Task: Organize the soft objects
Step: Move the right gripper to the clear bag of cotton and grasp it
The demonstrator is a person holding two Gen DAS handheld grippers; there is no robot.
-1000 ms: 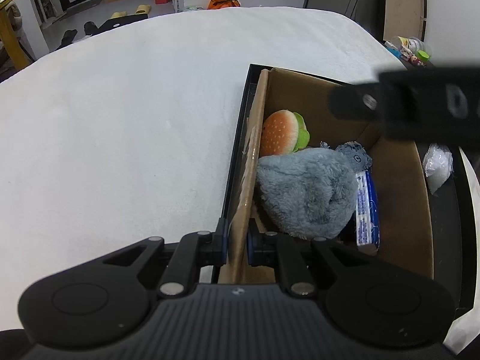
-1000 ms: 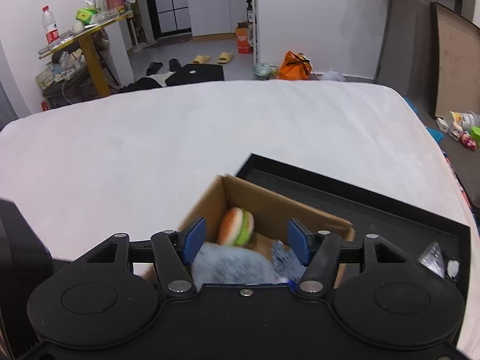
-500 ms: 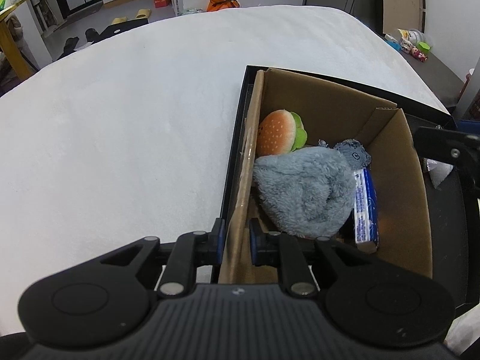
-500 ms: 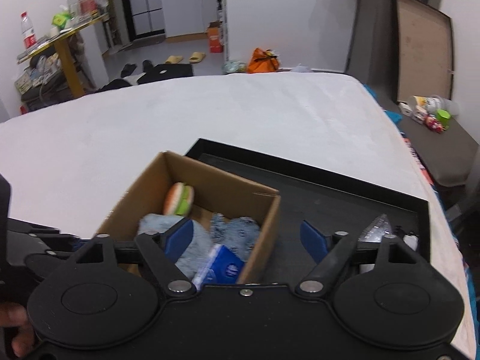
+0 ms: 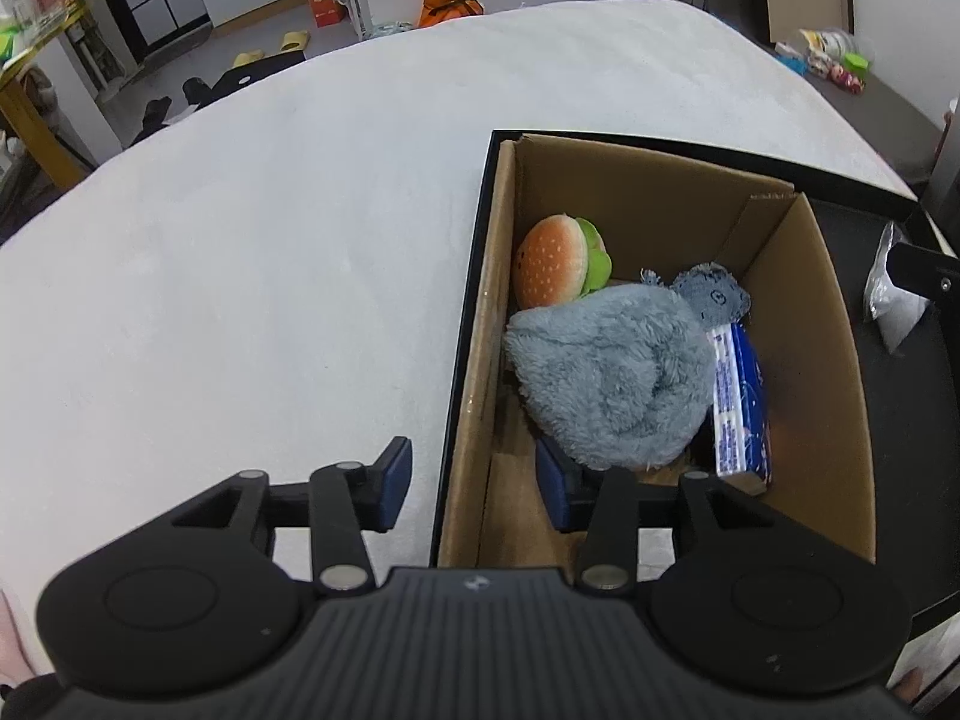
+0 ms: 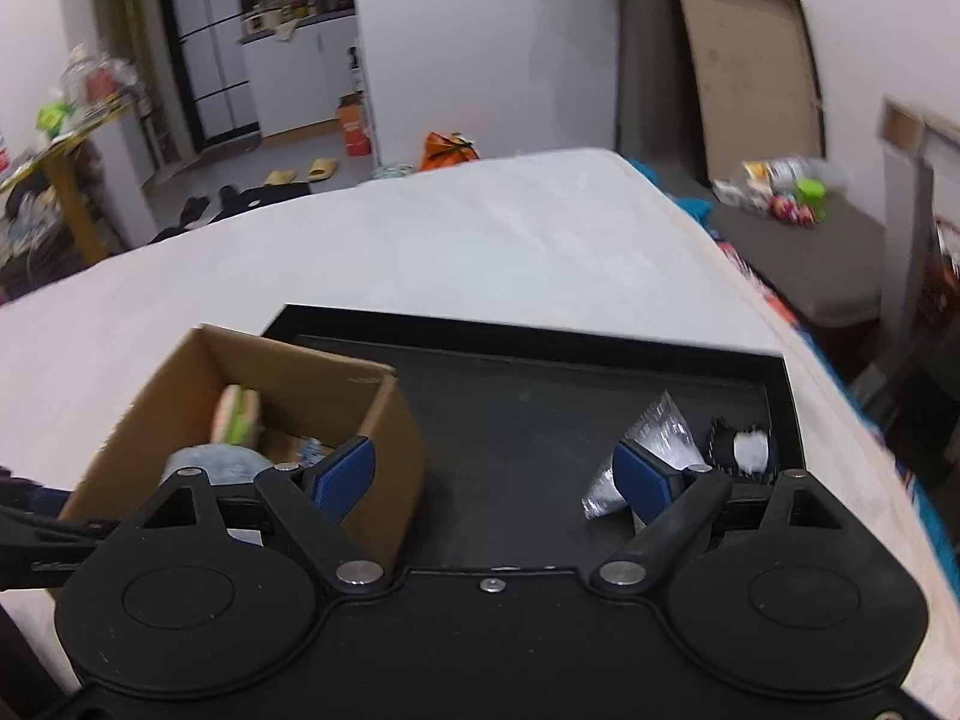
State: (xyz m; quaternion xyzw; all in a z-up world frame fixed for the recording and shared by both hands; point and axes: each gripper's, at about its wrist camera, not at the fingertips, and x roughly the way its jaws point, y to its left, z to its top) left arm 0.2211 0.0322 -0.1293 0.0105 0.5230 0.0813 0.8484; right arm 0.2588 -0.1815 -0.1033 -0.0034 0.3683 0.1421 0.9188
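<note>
An open cardboard box (image 5: 798, 360) stands in the left end of a black tray (image 6: 510, 396) on a white bed. Inside lie a burger plush (image 5: 555, 270), a fluffy grey plush (image 5: 612, 378), a grey-blue cloth (image 5: 711, 297) and a blue tissue pack (image 5: 741, 408). My left gripper (image 5: 474, 486) straddles the box's left wall and the tray rim. Its jaws are opening and the pads stand off the cardboard. My right gripper (image 6: 492, 477) hangs over the tray's bare floor, to the right of the box (image 6: 396, 480). Its jaws are wide and still opening, with nothing between them.
A clear plastic bag (image 6: 654, 444) lies in the tray by my right gripper's right finger, with a small black-and-white item (image 6: 744, 450) beside it. The bed's right edge (image 6: 780, 324) drops to a low grey bench with clutter (image 6: 780, 198). The white bedcover (image 5: 240, 300) spreads left of the tray.
My left gripper let go of the box's left wall and its jaws spread. My right gripper swung from above the box to the right over the tray and opened wider.
</note>
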